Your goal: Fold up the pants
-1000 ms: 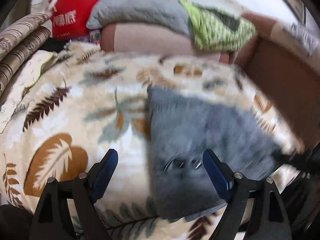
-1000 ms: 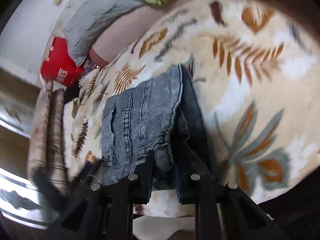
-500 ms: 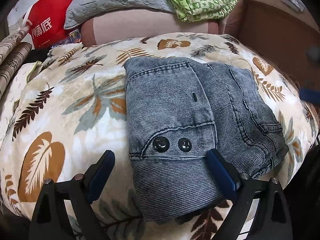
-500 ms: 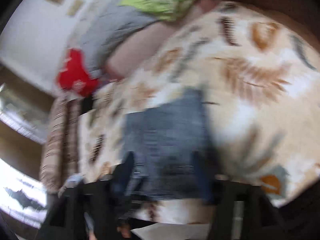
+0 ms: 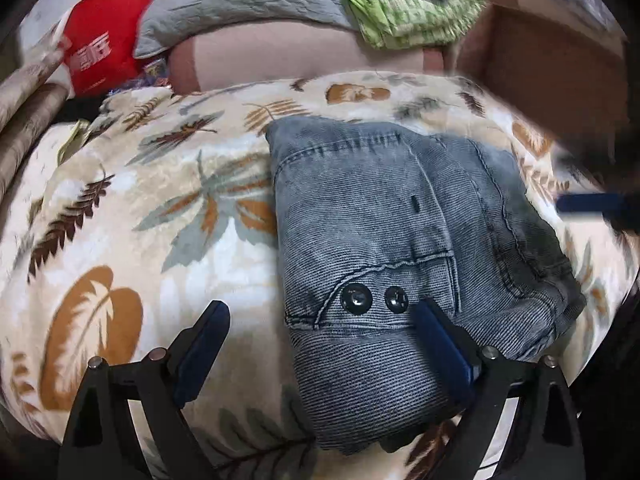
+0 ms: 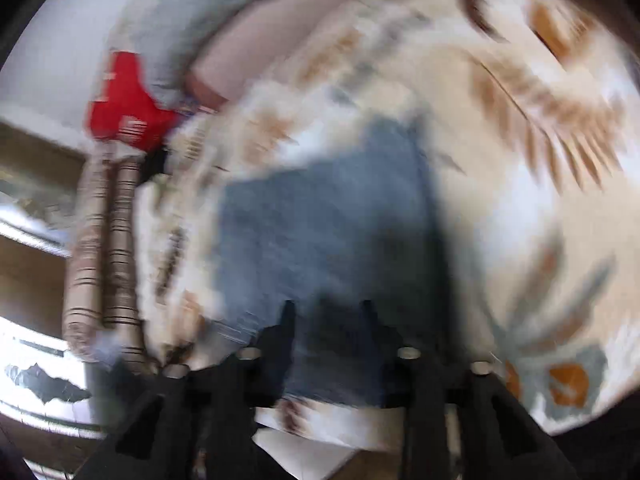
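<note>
We judge the folding nearly finished: the pants (image 5: 404,256) lie as a compact bundle right of centre on the leaf-print blanket (image 5: 132,216), our left claw (image 5: 320,344) gapes empty, the blurred right claw (image 6: 328,312) seems parted, leaving only smoothing.

Blue-grey pants (image 5: 392,240), leaf-print blanket (image 5: 132,240)

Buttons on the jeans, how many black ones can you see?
2. One button sits left, the other button right beside it, near the jeans' closest edge. More may hide inside the folds.
</note>
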`<control>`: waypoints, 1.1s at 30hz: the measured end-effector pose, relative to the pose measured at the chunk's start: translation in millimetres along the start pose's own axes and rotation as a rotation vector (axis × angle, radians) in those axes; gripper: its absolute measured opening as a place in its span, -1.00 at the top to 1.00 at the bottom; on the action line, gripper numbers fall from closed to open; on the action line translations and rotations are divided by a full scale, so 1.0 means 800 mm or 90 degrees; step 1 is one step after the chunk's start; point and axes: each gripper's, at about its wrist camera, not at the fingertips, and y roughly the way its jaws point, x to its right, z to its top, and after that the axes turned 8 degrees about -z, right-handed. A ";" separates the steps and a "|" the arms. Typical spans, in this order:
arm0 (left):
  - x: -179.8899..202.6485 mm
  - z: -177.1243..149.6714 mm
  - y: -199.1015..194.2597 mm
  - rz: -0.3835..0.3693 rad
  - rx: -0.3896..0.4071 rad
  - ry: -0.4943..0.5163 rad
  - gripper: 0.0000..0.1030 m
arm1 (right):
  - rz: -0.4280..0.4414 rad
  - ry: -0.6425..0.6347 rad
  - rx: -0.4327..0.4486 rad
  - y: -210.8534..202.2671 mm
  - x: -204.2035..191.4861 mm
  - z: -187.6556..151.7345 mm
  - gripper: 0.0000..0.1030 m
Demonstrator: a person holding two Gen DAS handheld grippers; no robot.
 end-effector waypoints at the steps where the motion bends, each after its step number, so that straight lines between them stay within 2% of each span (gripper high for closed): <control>1: 0.001 0.002 0.000 0.001 -0.001 0.008 -0.84 | 0.038 -0.017 0.011 -0.005 -0.021 0.016 -0.38; 3: 0.004 0.002 0.000 0.006 0.003 0.024 -0.84 | 0.078 -0.038 0.019 0.001 -0.048 0.039 -0.42; 5: 0.003 -0.001 -0.001 0.005 0.006 0.016 -0.84 | 0.126 -0.033 -0.003 0.025 -0.066 0.065 -0.42; 6: 0.003 -0.002 -0.002 0.001 0.006 0.013 -0.84 | 0.105 -0.023 -0.013 0.047 -0.059 0.082 -0.42; 7: 0.001 0.000 -0.001 -0.004 0.007 0.013 -0.84 | 0.055 -0.019 -0.018 0.062 -0.047 0.087 -0.37; 8: 0.000 0.001 -0.001 -0.012 0.008 0.011 -0.84 | -0.014 0.001 -0.039 0.092 -0.023 0.091 0.19; 9: -0.001 0.002 -0.002 -0.015 0.010 0.006 -0.84 | 0.006 0.059 -0.070 0.119 0.010 0.089 0.73; 10: -0.004 0.006 -0.007 -0.033 0.016 0.000 -0.83 | 0.015 0.122 -0.070 0.123 0.042 0.083 1.00; 11: -0.009 0.010 -0.018 -0.051 0.028 -0.012 -0.83 | 0.060 0.149 -0.070 0.118 0.055 0.079 1.00; 14: -0.022 0.025 -0.051 -0.074 0.107 -0.058 -0.83 | -0.006 0.049 -0.054 0.106 0.027 0.074 1.00; 15: -0.025 0.027 -0.056 -0.068 0.118 -0.066 -0.83 | -0.018 0.035 -0.058 0.106 0.021 0.075 1.00; 16: -0.024 0.026 -0.050 -0.039 0.108 -0.063 -0.83 | -0.027 0.032 -0.063 0.105 0.018 0.075 1.00; 17: -0.020 0.023 -0.034 -0.021 0.069 -0.046 -0.83 | -0.035 0.030 -0.069 0.102 0.016 0.076 0.91; 18: -0.011 0.014 -0.001 -0.021 -0.019 -0.011 -0.84 | -0.047 0.019 -0.073 0.100 0.006 0.079 0.89; 19: -0.009 0.006 0.010 -0.024 -0.034 -0.004 -0.86 | -0.070 0.000 -0.076 0.099 -0.009 0.082 0.88; 20: -0.011 0.002 0.004 -0.028 0.003 -0.022 -0.86 | -0.106 -0.041 -0.071 0.094 -0.031 0.083 0.80; 21: -0.011 0.006 0.004 -0.028 -0.014 -0.024 -0.86 | -0.127 -0.075 -0.063 0.088 -0.046 0.085 0.72; 22: -0.010 0.007 0.003 -0.029 -0.013 -0.019 -0.86 | -0.140 -0.127 -0.053 0.081 -0.078 0.087 0.37; 23: -0.009 0.006 0.005 -0.030 -0.013 -0.010 -0.86 | -0.138 -0.163 -0.053 0.080 -0.098 0.089 -0.32; 24: -0.011 0.005 0.006 -0.035 -0.012 -0.015 -0.87 | -0.135 -0.191 -0.055 0.080 -0.120 0.090 -0.60; 25: -0.014 0.005 0.007 -0.043 -0.014 -0.027 -0.87 | -0.126 -0.218 -0.053 0.080 -0.145 0.090 -0.72; 27: -0.016 0.006 0.007 -0.053 -0.016 -0.032 -0.87 | -0.070 -0.277 -0.057 0.092 -0.198 0.093 -0.72; 28: -0.016 0.005 0.008 -0.056 -0.014 -0.031 -0.87 | -0.024 -0.289 -0.082 0.104 -0.219 0.096 -0.72; 30: -0.018 0.005 0.010 -0.062 -0.014 -0.034 -0.87 | 0.023 -0.262 -0.126 0.127 -0.225 0.101 -0.71; 31: -0.020 0.009 0.011 -0.064 -0.014 -0.034 -0.87 | 0.028 -0.229 -0.166 0.156 -0.213 0.104 -0.67; 33: -0.022 0.010 0.012 -0.070 -0.015 -0.039 -0.87 | -0.052 -0.194 -0.212 0.200 -0.176 0.103 -0.59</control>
